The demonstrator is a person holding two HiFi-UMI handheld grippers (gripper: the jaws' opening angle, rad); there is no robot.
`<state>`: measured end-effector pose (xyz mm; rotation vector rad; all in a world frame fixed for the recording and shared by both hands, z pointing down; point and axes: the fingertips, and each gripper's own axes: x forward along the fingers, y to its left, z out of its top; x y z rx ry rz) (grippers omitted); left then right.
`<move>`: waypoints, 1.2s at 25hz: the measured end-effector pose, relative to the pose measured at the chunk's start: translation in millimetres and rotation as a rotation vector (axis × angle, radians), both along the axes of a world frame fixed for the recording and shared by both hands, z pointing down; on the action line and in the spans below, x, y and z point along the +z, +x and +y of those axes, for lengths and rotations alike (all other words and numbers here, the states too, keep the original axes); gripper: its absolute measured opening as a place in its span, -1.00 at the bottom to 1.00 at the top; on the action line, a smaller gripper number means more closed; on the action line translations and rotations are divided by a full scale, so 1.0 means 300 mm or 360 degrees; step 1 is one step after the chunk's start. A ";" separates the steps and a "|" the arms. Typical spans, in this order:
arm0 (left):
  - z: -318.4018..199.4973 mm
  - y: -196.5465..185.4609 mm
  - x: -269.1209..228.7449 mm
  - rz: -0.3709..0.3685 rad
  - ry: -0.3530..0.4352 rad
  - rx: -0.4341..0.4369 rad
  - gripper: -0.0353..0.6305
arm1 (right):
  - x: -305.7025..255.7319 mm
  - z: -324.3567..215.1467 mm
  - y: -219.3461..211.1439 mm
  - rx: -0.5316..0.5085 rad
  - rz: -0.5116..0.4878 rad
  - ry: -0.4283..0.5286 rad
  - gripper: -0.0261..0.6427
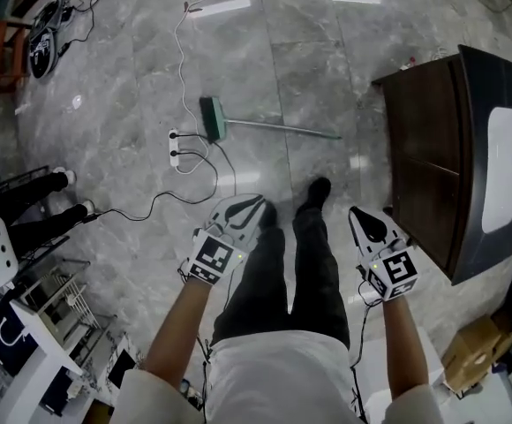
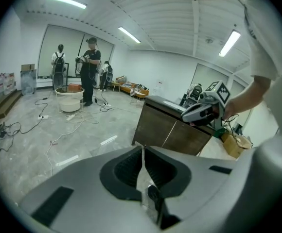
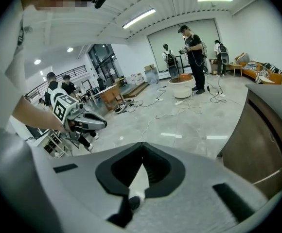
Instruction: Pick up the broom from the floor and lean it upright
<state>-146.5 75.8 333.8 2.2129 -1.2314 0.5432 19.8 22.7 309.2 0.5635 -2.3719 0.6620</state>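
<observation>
The broom (image 1: pixel 275 128) lies flat on the grey marble floor, its green head (image 1: pixel 212 118) to the left and its thin handle running right. It shows only in the head view. My left gripper (image 1: pixel 252 205) hangs in front of my legs, well short of the broom, jaws shut with nothing between them (image 2: pixel 143 147). My right gripper (image 1: pixel 360 213) is level with it on the right, also shut and empty (image 3: pixel 142 143). Both point forward and down, apart from the broom. Each gripper view shows the other gripper, not the broom.
A dark brown cabinet (image 1: pixel 432 162) stands at the right, close to the handle's end. A white power strip (image 1: pixel 175 148) and cables (image 1: pixel 182 56) lie by the broom head. White carts and equipment (image 1: pixel 9 325) crowd the left. People stand at the room's far side (image 2: pixel 89 69).
</observation>
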 end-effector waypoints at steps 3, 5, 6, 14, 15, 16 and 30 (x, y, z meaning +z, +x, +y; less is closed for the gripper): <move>-0.041 0.019 0.130 -0.0006 -0.0028 -0.0018 -0.84 | 0.123 -0.048 0.010 -0.0048 0.0006 -0.0019 -0.92; -0.066 0.036 0.227 -0.0007 -0.0050 -0.0030 -0.84 | 0.208 -0.083 0.021 -0.0064 0.0003 -0.0040 -0.92; -0.078 0.045 0.279 -0.0010 -0.0061 -0.0031 -0.84 | 0.251 -0.101 0.025 -0.0071 -0.0001 -0.0051 -0.92; -0.162 0.122 0.719 -0.0047 -0.0110 0.0005 -0.84 | 0.683 -0.209 0.075 -0.0089 -0.0011 -0.0115 -0.92; -0.168 0.127 0.777 -0.0051 -0.0116 0.0010 -0.84 | 0.739 -0.219 0.080 -0.0086 -0.0013 -0.0120 -0.92; -0.173 0.131 0.836 -0.0054 -0.0122 0.0013 -0.84 | 0.797 -0.228 0.084 -0.0082 -0.0013 -0.0126 -0.92; -0.269 0.130 1.568 -0.0186 -0.0118 0.0246 -0.84 | 1.450 -0.323 0.083 -0.0177 -0.0060 -0.0099 -0.92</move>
